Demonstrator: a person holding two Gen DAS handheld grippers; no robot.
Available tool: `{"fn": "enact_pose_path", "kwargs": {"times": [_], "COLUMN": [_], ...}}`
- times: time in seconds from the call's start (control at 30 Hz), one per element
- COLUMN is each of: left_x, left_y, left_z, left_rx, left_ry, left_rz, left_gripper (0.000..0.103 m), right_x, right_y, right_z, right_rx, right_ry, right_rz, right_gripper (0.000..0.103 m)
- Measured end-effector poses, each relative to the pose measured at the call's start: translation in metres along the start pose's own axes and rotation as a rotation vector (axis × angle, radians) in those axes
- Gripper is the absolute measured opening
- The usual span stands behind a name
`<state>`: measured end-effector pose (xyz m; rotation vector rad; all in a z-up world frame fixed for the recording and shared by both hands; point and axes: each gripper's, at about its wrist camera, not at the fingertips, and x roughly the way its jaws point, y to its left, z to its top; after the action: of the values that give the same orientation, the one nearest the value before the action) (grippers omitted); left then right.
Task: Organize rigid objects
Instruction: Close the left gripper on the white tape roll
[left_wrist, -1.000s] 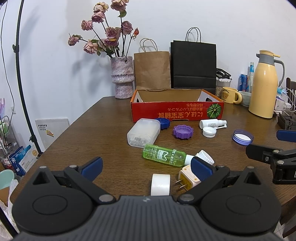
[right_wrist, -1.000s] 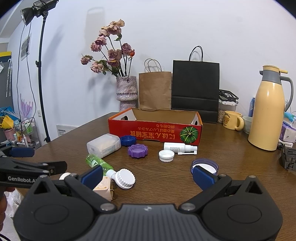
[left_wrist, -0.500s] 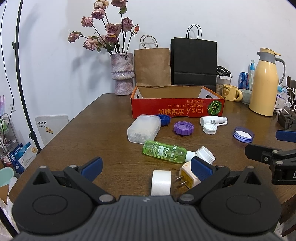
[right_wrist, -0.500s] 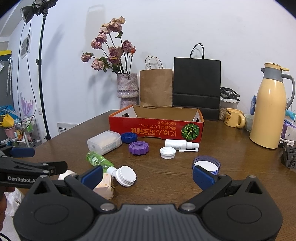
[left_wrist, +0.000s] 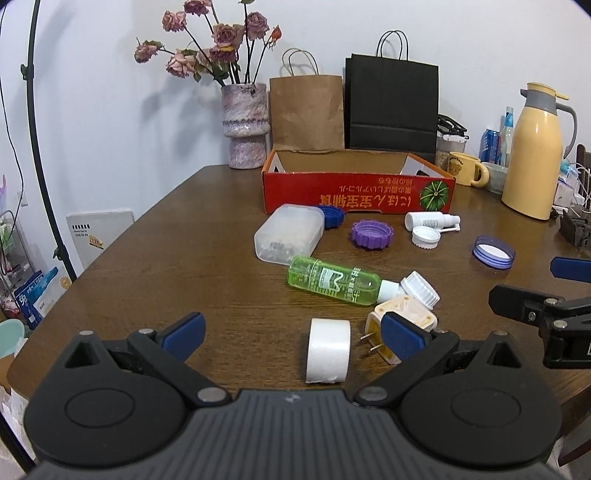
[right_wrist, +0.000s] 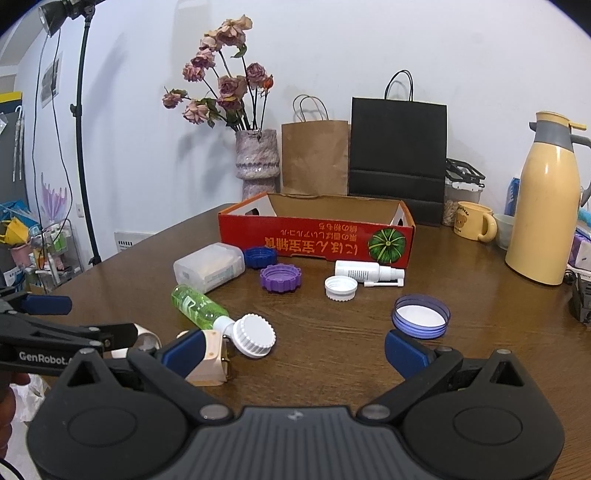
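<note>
My left gripper (left_wrist: 291, 332) is open just above the near table edge. A white tape roll (left_wrist: 328, 350) lies between its fingers, untouched, and a cream plug adapter (left_wrist: 402, 314) sits by its right finger. My right gripper (right_wrist: 294, 350) is open too, with the adapter (right_wrist: 210, 362) and a white ribbed cap (right_wrist: 255, 336) by its left finger. Farther out lie a green bottle (left_wrist: 332, 280), a clear plastic case (left_wrist: 288, 234), a blue cap (left_wrist: 332, 216), a purple cap (left_wrist: 371, 234), a white spray bottle (left_wrist: 428, 220), a white cap (left_wrist: 425, 237) and a blue-rimmed lid (right_wrist: 421, 315). Behind them stands an open red cardboard box (left_wrist: 354, 195).
A vase of dried roses (left_wrist: 245, 125), a brown paper bag (left_wrist: 306, 107) and a black paper bag (left_wrist: 391, 103) stand behind the box. A yellow thermos (left_wrist: 535, 155) and a mug (left_wrist: 465, 168) are at the back right. A light stand (right_wrist: 83, 147) is left of the table.
Both views have shifted slightly, so the objects sit a little higher in frame. No object on the table has moved, and both grippers have stayed open.
</note>
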<state>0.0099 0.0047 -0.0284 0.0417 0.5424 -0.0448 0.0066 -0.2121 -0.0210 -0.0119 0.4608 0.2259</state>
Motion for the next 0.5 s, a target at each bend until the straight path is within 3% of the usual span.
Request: {"fn": "enact_pose_path", "kwargs": {"times": [0.5], "left_x": [0.024], "left_y": [0.003], "left_z": [-0.007], "left_rx": [-0.015], "left_ry": [0.064], "left_rz": [-0.012], "left_gripper": [0.103], "right_x": [0.018], "right_y": [0.003], "right_z": [-0.007], "right_rx": [-0.003], "right_ry": [0.058], "right_rz": [0.006], "right_gripper": [0.103]}}
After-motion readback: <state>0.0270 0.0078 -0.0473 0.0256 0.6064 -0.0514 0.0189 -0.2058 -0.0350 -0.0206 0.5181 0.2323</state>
